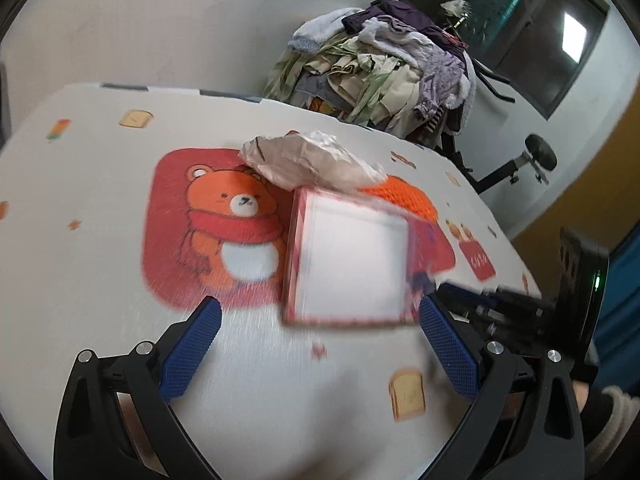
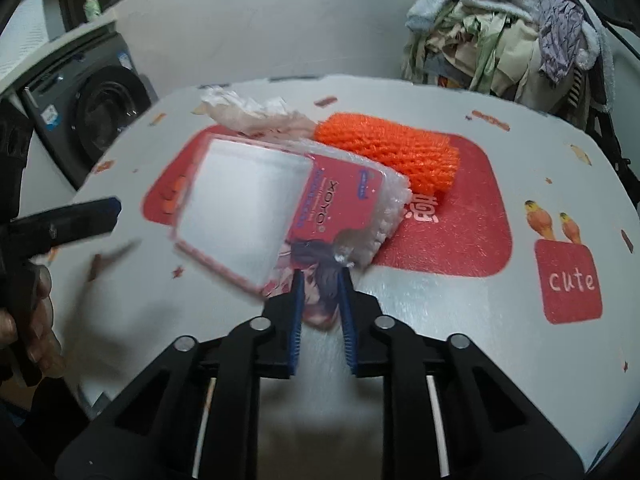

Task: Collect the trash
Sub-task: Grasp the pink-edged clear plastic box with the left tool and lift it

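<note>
A pink and white package [image 2: 256, 208] with a clear plastic wrap is held above the table; it also shows in the left wrist view [image 1: 352, 264]. My right gripper [image 2: 322, 276] is shut on its lower corner. My left gripper [image 1: 318, 308] is open and empty, with the package just ahead between its fingers. The right gripper's body [image 1: 520, 304] shows in the left wrist view, and a left fingertip [image 2: 108, 206] in the right wrist view. A crumpled tissue [image 1: 312, 158] [image 2: 256, 114] and an orange mesh net [image 2: 388, 152] [image 1: 404, 196] lie on the table behind the package.
The table [image 1: 80, 280] has a white cloth with a red bear print. A pile of clothes [image 1: 384, 68] [image 2: 508, 32] stands behind the table. A washing machine [image 2: 88, 112] stands at the far left. The table edge [image 2: 616, 208] curves at the right.
</note>
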### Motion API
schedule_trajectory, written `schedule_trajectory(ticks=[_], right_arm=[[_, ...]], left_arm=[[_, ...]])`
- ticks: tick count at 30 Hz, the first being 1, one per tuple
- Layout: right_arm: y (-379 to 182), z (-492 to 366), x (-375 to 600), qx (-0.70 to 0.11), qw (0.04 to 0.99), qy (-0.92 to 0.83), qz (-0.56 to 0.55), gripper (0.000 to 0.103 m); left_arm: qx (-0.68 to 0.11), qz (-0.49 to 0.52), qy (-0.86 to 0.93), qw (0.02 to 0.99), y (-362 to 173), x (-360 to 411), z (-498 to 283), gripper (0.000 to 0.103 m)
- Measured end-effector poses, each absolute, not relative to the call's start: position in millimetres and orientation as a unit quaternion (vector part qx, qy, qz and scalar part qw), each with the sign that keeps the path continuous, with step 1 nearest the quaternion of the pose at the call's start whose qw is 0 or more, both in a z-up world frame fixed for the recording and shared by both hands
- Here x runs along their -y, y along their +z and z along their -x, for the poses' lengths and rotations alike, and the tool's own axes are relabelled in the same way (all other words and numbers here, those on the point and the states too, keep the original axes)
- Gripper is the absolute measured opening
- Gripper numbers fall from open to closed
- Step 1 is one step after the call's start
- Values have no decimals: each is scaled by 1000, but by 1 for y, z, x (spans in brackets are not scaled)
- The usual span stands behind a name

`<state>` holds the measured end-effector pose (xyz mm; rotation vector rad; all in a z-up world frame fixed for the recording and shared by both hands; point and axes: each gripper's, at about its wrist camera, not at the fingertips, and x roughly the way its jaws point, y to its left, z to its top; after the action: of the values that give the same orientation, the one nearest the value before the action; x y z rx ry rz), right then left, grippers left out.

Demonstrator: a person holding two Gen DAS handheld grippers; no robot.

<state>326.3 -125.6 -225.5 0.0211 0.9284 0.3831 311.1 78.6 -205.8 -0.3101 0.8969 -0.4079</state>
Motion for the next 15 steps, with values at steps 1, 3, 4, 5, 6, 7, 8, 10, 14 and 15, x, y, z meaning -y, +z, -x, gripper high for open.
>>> schedule_trajectory(ticks=[1, 3, 4, 5, 6, 7, 8, 10, 14, 15], right_arm=[[-225, -327, 125, -442, 878, 183, -10, 19], [-226, -329, 123, -440, 878, 188, -10, 19], [-225, -329, 122, -440, 878, 189, -9, 19], [-225, -330, 122, -440, 877, 190, -9, 19], [-225, -330, 122, -441, 877, 191, -9, 18], [-225, -330, 123, -441, 877, 192, -10, 18], [-225, -330, 124, -441, 877, 192, -12, 17], [-226, -330, 127, -440, 877, 194, -15, 16], [-224, -328, 128, -443, 877, 185, -12, 15], [-224, -326, 131, -443, 879, 178, -14, 16]], left_arm=[[-435, 164, -204, 862, -211, -79, -324, 97], [-442, 204, -218, 846, -222, -84, -347, 97], [-444, 216, -223, 841, -225, -85, -355, 97], [-446, 228, -224, 836, -228, -86, -364, 97], [-447, 234, -226, 834, -230, -85, -369, 97], [-448, 244, -231, 828, -233, -84, -375, 97], [-448, 250, -233, 826, -234, -83, -379, 95], [-445, 264, -242, 821, -236, -80, -383, 84], [-455, 271, -253, 809, -239, -72, -377, 53], [-456, 267, -255, 810, -238, -72, -374, 49]])
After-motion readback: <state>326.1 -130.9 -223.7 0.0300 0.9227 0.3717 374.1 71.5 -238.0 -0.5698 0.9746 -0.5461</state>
